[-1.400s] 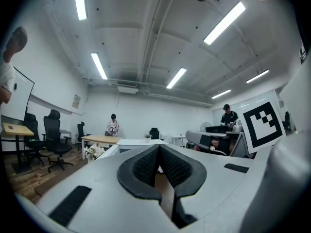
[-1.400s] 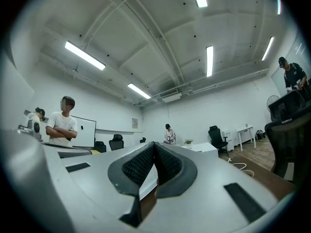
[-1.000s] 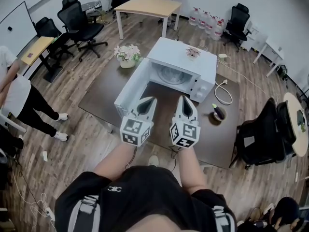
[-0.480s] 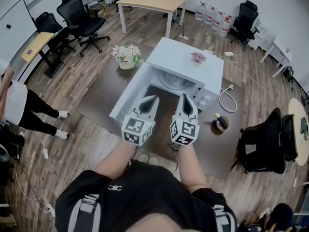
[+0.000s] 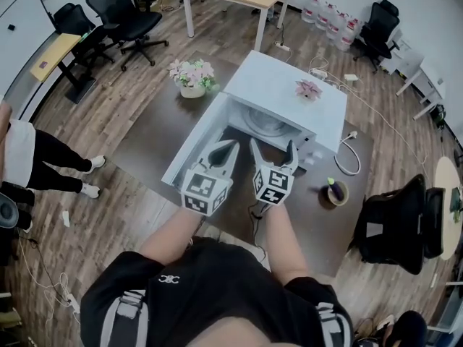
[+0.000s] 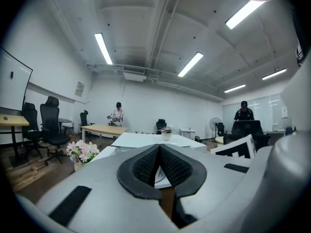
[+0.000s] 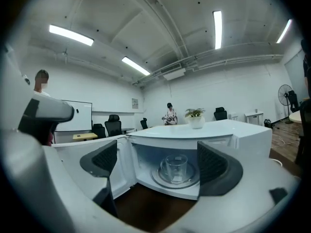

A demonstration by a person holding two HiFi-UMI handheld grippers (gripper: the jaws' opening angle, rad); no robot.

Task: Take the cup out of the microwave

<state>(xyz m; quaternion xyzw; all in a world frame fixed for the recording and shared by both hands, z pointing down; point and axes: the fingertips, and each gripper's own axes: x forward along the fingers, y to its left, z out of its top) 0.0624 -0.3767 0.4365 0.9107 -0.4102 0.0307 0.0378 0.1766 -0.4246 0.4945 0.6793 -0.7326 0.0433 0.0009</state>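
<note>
Door's open, cup not grabbed yet

The microwave (image 5: 289, 85) door (image 5: 189, 154) already hangs open and the clear cup (image 7: 175, 166) sits on the turntable (image 7: 158, 177) inside, untouched, so I'd say the whole reach-grab-pull-out part is left. The right gripper (image 5: 272, 147) is in front of the opening, jaws opening up wide with nothing between them. The left gripper (image 5: 230, 149) is pinched together, empty. From the head view the cup's barely visible in the cavity, and since it's see-through I can't tell if it has a handle.
</note>
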